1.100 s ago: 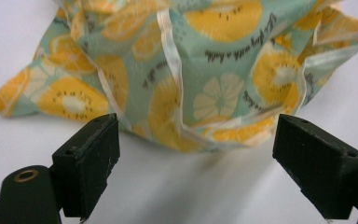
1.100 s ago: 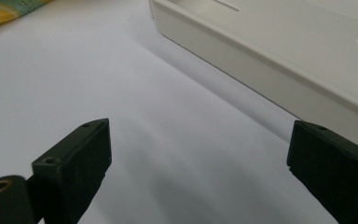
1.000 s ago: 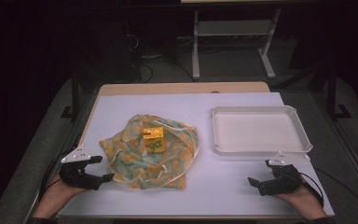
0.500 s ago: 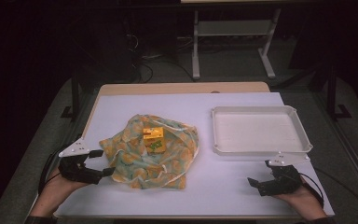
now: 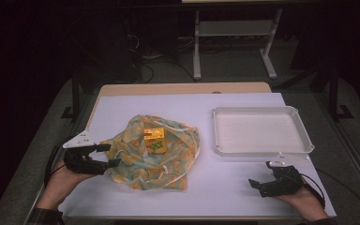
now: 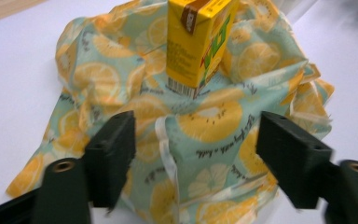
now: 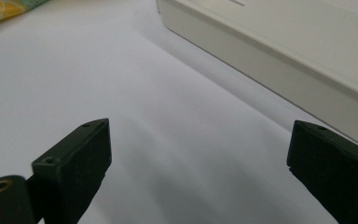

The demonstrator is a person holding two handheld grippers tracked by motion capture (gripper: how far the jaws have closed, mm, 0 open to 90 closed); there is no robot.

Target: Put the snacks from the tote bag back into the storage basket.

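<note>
Left gripper at bag edge, carton on top.
Bag [image 5: 157, 157] lies mid-bench [image 5: 234, 197], soft, limp, light; carton [image 5: 154, 139] on it may slide, so pinch a bunched hem fold. Left gripper [image 5: 107, 154] fingers [image 6: 114, 154] have just been closing, cloth between, not yet pinched. Right gripper [image 5: 258, 186] released near tray [image 5: 262, 151].

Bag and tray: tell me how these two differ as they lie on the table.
The bag is soft, crumpled cloth with a yellow lemon print; the tray is rigid, plain white and rectangular. The bag carries a yellow drink carton on top; the tray holds nothing. The bag lies left of centre, the tray to the right. Both rest on the white table.
</note>
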